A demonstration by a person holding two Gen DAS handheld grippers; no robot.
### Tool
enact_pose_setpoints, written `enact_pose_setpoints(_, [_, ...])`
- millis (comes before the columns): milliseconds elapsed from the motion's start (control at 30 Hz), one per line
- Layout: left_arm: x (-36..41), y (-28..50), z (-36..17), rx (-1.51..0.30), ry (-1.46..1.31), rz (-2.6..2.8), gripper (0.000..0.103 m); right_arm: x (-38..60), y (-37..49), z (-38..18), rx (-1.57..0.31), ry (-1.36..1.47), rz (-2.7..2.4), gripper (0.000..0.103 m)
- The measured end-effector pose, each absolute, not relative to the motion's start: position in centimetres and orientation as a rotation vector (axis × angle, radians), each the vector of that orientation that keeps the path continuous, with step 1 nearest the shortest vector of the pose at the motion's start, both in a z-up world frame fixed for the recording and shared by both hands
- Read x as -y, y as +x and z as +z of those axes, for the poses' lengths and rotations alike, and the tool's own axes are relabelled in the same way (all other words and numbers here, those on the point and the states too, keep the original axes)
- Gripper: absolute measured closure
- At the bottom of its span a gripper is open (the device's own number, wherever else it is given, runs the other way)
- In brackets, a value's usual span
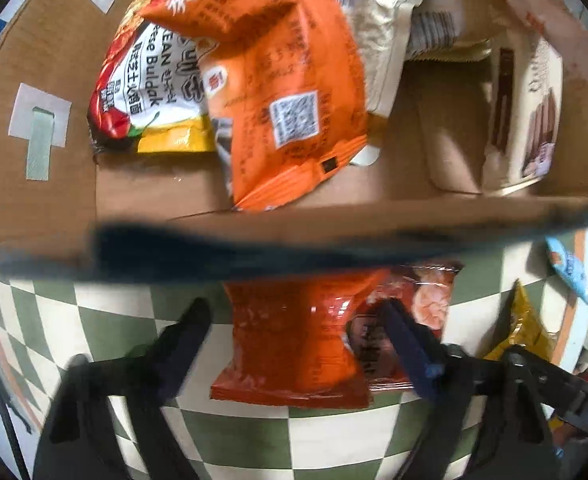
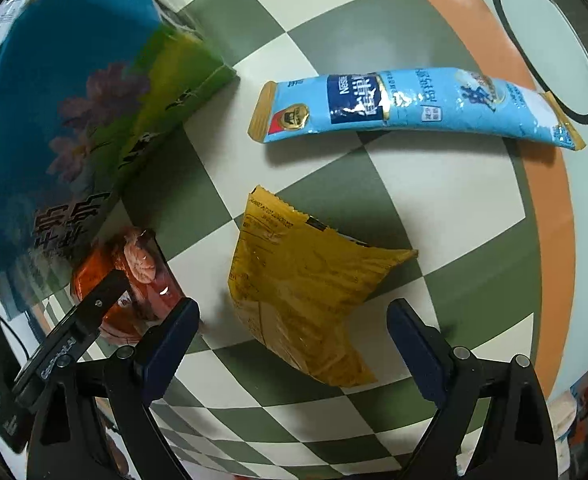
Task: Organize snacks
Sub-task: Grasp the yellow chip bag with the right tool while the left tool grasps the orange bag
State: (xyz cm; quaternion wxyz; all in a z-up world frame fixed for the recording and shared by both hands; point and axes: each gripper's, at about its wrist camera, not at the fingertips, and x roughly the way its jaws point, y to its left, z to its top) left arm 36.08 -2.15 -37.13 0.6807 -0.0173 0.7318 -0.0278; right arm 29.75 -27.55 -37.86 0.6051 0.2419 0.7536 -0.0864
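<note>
A cardboard box (image 1: 45, 184) holds several snack packs, with an orange packet (image 1: 285, 92) and a red-and-white Buldak noodle pack (image 1: 145, 88) on top. My left gripper (image 1: 294, 320) is open, its fingers on either side of a red-orange snack packet (image 1: 294, 340) that lies on the checkered tablecloth just outside the box wall. My right gripper (image 2: 294, 320) is open over a yellow packet (image 2: 302, 292). A light-blue Nestle sachet (image 2: 406, 106) lies farther away. The red-orange packet also shows in the right wrist view (image 2: 133, 276), with the left gripper's finger (image 2: 93, 308) beside it.
The box's printed blue-green outer wall (image 2: 73, 120) stands at the left of the right wrist view. The green-and-white checkered tablecloth (image 2: 434, 200) has an orange border (image 2: 550, 208). Beige pouches (image 1: 378, 20) and a wafer-stick pack (image 1: 538, 120) lie in the box's right side.
</note>
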Motion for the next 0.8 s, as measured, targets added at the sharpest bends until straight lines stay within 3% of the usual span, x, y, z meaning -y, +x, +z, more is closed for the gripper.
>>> enact_pose_setpoints(100, [2.5,36.2,-36.6,-1.637,-0.006,-0.045,0.06,27.6,29.8,-38.3,-1.743,0.553,-0.215,0.011])
enact_pose_setpoints(133, [2.4,36.2,-36.5,-1.636,-0.009,-0.048,0.06,27.6,29.9,-38.4,-1.745,0.544,-0.223,0.013])
enact_pose_setpoints(267, [1.6,35.8,-36.5,-1.631,-0.005,-0.026,0.061,27.5,30.0,-38.7,-1.76,0.536,-0.228,0.04])
enact_pose_setpoints(500, [1.4,32.7,-36.2,-1.624,-0.024,-0.026,0.062,26.4,29.6,-38.1,-1.718,0.488,-0.211,0.055])
enact_pose_setpoints(800, [1.6,28.2,-33.0,-1.582,-0.105,-0.059,0.062,25.6,27.8,-36.4,-1.684,0.46,-0.127,0.061])
